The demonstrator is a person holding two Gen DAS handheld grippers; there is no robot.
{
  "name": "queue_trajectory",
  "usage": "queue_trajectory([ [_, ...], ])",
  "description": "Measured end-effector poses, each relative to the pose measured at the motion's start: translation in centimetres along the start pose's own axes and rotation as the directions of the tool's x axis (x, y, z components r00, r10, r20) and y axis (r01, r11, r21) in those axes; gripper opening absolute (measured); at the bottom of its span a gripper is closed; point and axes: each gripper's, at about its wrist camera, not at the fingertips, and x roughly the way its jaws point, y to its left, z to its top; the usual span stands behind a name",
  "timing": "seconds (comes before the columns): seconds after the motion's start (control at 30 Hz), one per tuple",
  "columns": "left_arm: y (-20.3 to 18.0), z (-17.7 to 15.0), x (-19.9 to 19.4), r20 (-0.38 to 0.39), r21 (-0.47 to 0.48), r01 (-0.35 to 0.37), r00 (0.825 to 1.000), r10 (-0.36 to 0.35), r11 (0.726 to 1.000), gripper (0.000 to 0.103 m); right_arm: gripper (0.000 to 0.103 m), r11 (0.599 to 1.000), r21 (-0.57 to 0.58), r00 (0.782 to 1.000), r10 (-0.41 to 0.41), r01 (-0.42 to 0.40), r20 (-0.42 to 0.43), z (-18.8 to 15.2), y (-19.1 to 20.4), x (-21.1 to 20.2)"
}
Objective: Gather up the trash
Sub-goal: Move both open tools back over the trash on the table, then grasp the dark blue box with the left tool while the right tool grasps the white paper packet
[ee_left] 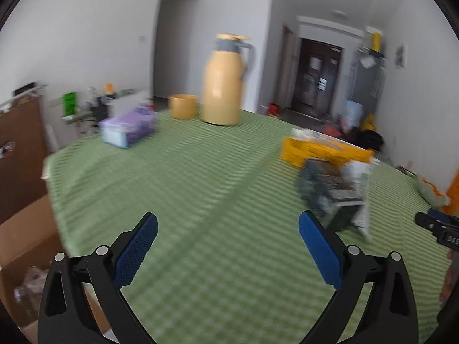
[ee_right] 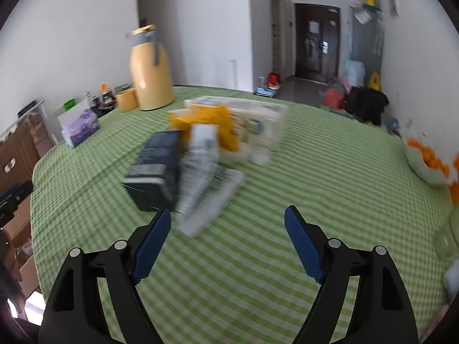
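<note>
Trash [ee_right: 183, 160] lies in a loose heap on the green-checked table [ee_right: 315, 172], ahead of the right gripper [ee_right: 228, 240] and nearest its left finger; from the left gripper [ee_left: 228, 246] the same heap [ee_left: 335, 192] sits ahead and to the right of its right finger. Both pairs of fingers are spread wide and grasp nothing. Going left to right: a dark carton [ee_right: 155, 172] just ahead of the right gripper's left finger, a pale crumpled wrapper [ee_right: 200, 177] leaning on it, then yellow packaging [ee_right: 209, 123] and clear plastic [ee_right: 258, 134] farther ahead. The pieces overlap, so closing on one probably drags or topples its neighbours. Motion blur hides their edges, so a mistimed pinch may slide off the thin wrapper.
</note>
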Motion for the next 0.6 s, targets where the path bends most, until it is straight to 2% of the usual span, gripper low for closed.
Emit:
queue_trajectory([
  [0.07,-3.6,0.5,2.0,-0.038,0.023,0.087,0.996,-0.086,0.996,0.095,0.078,0.999,0.037,1.000,-0.011,0.011,0.008,-0.4,-1.6,-0.7],
  [0.2,-9.3,1.8,7.0,-0.108,-0.020,0.150,0.983,-0.151,0.989,0.096,0.078,0.997,0.070,1.000,-0.021,0.020,0.023,-0.9,-3.0,-2.1],
  [0.3,-12.6,1.7,9.7,-0.138,0.009,0.142,0.981,-0.139,0.990,0.096,0.078,0.997,0.075,0.999,-0.029,0.027,0.023,-1.1,-3.5,-2.8],
  [0.37,-14.3,1.0,11.2,-0.152,0.065,0.134,0.981,-0.123,0.989,0.096,0.078,0.997,0.078,0.999,-0.029,0.027,0.017,-1.4,-4.1,-3.2],
  [0.4,-15.2,0.3,12.0,-0.162,0.115,0.104,0.983,-0.085,0.988,0.096,0.078,0.997,0.077,1.000,-0.027,0.026,0.013,-1.4,-4.2,-3.4],
  [0.5,-15.5,-0.6,13.2,-0.195,0.146,0.097,0.979,-0.067,0.985,0.094,0.078,0.998,0.064,1.000,-0.019,0.019,0.011,-1.7,-4.5,-3.9],
  [0.57,-14.7,-0.5,13.1,-0.183,0.096,0.096,0.980,-0.077,0.991,0.084,0.078,0.998,0.061,1.000,-0.011,0.010,0.007,-1.6,-4.3,-3.7],
  [0.6,-14.1,-0.4,12.8,-0.172,0.070,0.110,0.980,-0.097,0.991,0.061,0.078,0.998,0.062,1.000,-0.003,0.003,0.000,-1.5,-4.1,-3.4],
])
